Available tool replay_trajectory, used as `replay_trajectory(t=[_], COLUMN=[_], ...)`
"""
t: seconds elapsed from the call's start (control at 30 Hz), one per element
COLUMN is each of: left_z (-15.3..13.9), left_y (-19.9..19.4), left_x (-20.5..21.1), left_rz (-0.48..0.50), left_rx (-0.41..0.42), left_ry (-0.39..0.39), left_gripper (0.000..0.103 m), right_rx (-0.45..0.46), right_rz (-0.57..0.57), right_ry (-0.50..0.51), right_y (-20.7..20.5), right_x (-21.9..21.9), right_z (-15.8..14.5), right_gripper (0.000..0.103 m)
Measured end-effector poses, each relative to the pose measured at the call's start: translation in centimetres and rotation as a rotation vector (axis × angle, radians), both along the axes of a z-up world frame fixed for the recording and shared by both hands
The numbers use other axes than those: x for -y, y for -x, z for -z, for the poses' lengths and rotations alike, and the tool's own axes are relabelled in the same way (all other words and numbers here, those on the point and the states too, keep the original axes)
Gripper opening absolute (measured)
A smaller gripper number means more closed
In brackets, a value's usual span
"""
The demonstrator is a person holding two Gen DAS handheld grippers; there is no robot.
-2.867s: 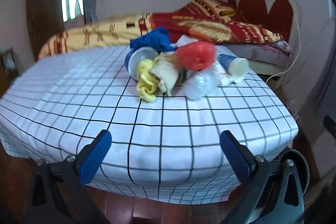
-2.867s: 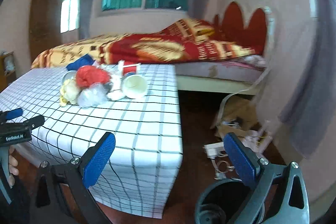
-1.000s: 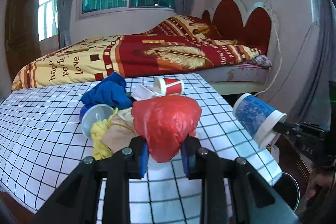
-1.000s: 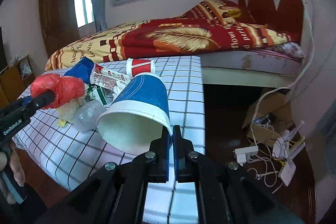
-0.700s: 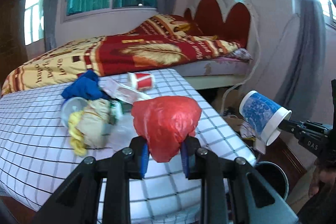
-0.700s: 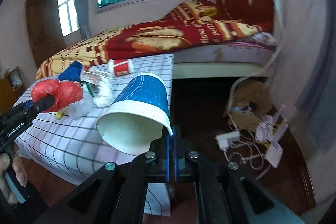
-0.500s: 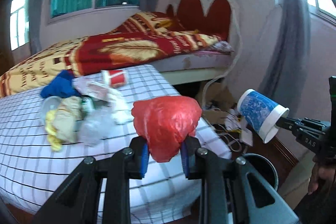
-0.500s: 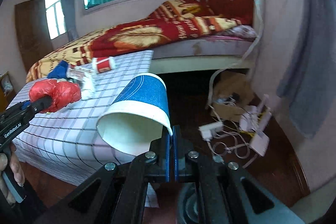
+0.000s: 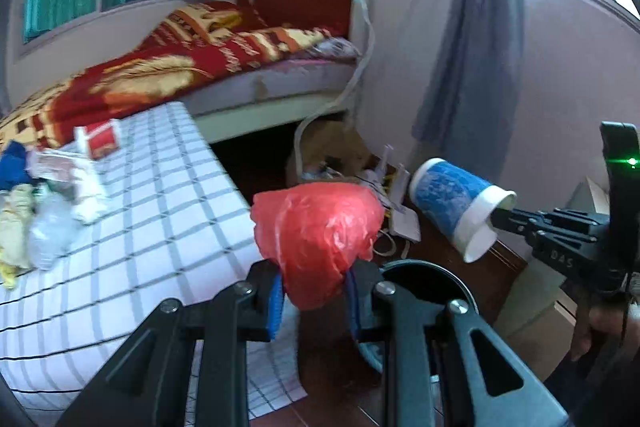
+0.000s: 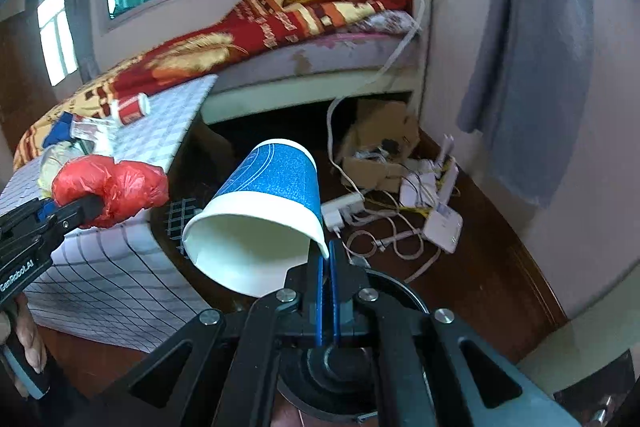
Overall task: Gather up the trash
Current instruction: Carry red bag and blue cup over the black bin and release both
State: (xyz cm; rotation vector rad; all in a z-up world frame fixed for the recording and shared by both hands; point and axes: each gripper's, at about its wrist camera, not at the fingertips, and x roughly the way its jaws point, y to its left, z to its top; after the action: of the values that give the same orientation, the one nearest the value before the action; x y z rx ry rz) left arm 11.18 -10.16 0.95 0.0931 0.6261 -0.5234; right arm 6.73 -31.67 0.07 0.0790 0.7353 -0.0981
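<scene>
Left gripper [image 9: 314, 297] clamps the red bag [image 9: 318, 239]; right gripper [image 10: 326, 275] pinches the blue cup [image 10: 266, 211] rim, both above the bin [image 9: 424, 271] at 6 o'clock for release.

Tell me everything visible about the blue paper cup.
The blue paper cup has a textured blue outer wall, a white band at the rim and a white, empty inside. It is tilted, mouth toward the right wrist camera. The right gripper pinches its rim, holding it in the air above the dark bin.
</scene>
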Motion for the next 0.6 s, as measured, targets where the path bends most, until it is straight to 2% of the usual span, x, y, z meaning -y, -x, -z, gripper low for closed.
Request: replay_trajectory(t=[0.33, 0.6], left_z=[5.3, 10.4], left_y=[0.6, 0.4], left_x=[7.1, 10.4], left_rz=[0.141, 0.214], left_rx=[-0.12, -0.231], left_ry=[-0.054, -0.123], left_gripper=[0.026, 0.026], right_rx=[-0.138, -0.268], right_rz=[0.079, 0.049], right_ry=[0.007, -0.011], right_y=[2.6, 2.6], right_x=[5.0, 6.9], right_z=[5.8, 11.5], right_gripper=[0.003, 0.003])
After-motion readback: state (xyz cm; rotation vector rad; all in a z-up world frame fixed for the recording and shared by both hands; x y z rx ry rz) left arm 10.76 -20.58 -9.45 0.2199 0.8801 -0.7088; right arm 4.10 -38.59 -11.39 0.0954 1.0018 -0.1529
